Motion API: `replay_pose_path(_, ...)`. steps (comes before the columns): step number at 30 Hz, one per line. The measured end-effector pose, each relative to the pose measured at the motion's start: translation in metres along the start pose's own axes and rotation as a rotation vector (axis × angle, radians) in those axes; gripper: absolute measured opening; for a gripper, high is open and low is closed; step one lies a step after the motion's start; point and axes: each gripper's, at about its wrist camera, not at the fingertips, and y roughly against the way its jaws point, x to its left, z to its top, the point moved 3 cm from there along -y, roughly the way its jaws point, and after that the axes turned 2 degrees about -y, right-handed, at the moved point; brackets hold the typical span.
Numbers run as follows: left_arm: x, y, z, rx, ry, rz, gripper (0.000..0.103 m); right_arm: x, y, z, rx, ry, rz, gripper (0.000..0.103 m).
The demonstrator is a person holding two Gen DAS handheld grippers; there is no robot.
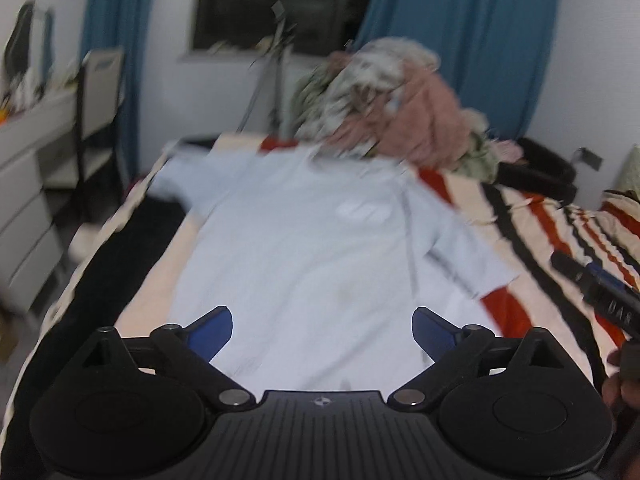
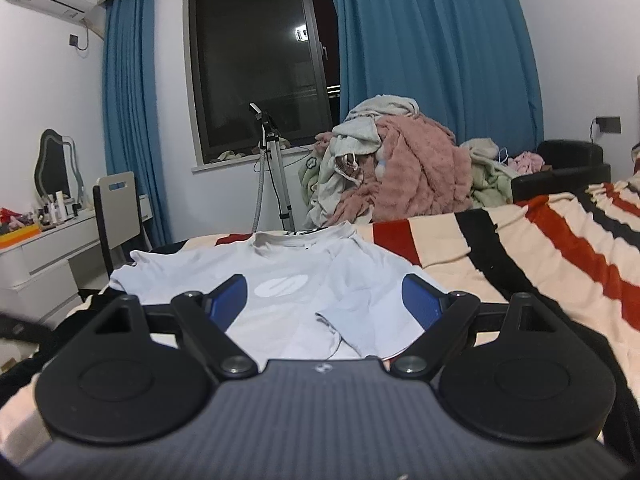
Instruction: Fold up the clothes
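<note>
One pale blue T-shirt [image 2: 288, 292] lies spread flat on the bed [image 2: 540, 264], its collar toward the far edge and a white oval logo on its chest facing up. Its right sleeve is folded inward over the body, while the other sleeve reaches out toward the bed's left edge. Under the shirt is a striped blanket [image 1: 532, 232] in cream, red and black, which runs off toward the bed's right side. The left gripper [image 1: 322, 330] hangs above the shirt's lower hem with its jaws spread wide and nothing between the blue pads; the cloth lies below them, not pinched. The right gripper [image 2: 324, 302] hovers low over the shirt's near right part, its jaws likewise wide apart and empty. In the left wrist view, which is blurred, the right gripper's dark body shows at the right edge above the blanket. At the bed's far edge sits a heap of unfolded clothes [image 2: 396, 164], pink plush and grey-green pieces among them. Beyond it stand a tripod [image 2: 272, 168], a dark window [image 2: 256, 60] and blue curtains [image 2: 432, 52].
</note>
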Motion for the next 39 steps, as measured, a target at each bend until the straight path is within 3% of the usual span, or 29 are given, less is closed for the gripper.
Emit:
replay_pose_path(4,-0.037,-0.025,0.002,-0.090,-0.030,0.010,0.100,-0.003,-0.003,-0.001,0.007,0.000,-0.011,0.086)
replay_pose_path(7,-0.043,-0.047,-0.007,-0.142,-0.030,0.019,0.100,-0.007,-0.008,-0.002,0.013,-0.015,-0.021,0.086)
replay_pose_path(13,-0.017,-0.067,-0.034,-0.131,-0.042,0.030,0.100,-0.011,-0.020,-0.007,0.033,-0.021,-0.046,0.085)
replay_pose_path(16,0.000,-0.072,-0.036,-0.122,-0.007,0.030,0.101,-0.009,-0.023,-0.007,0.030,-0.010,-0.057,0.073)
replay_pose_path(18,0.005,-0.073,-0.036,-0.112,0.010,0.023,0.101,-0.012,-0.025,-0.008,0.038,-0.034,-0.036,0.074)
replay_pose_path(20,0.008,-0.073,-0.036,-0.099,0.025,0.020,0.101,-0.015,-0.027,-0.008,0.046,-0.059,-0.014,0.075)
replay_pose_path(22,0.010,-0.072,-0.037,-0.094,0.037,0.015,0.101,-0.020,-0.030,-0.009,0.061,-0.095,-0.011,0.089)
replay_pose_path(26,0.009,-0.069,-0.040,-0.092,0.029,0.021,0.101,-0.030,-0.040,-0.011,0.070,-0.129,-0.041,0.091)
replay_pose_path(33,0.007,-0.070,-0.043,-0.089,0.030,0.048,0.101,-0.111,-0.110,-0.025,0.140,-0.496,-0.102,0.090)
replay_pose_path(34,0.007,-0.071,-0.044,-0.089,0.033,0.046,0.101,-0.124,-0.123,-0.034,0.166,-0.541,-0.122,0.079)
replay_pose_path(35,0.008,-0.072,-0.044,-0.087,0.037,0.042,0.101,-0.137,-0.135,-0.044,0.192,-0.585,-0.143,0.075)
replay_pose_path(39,0.010,-0.087,-0.046,-0.072,0.063,0.025,0.102,-0.174,-0.183,-0.076,0.219,-0.723,-0.170,0.075)
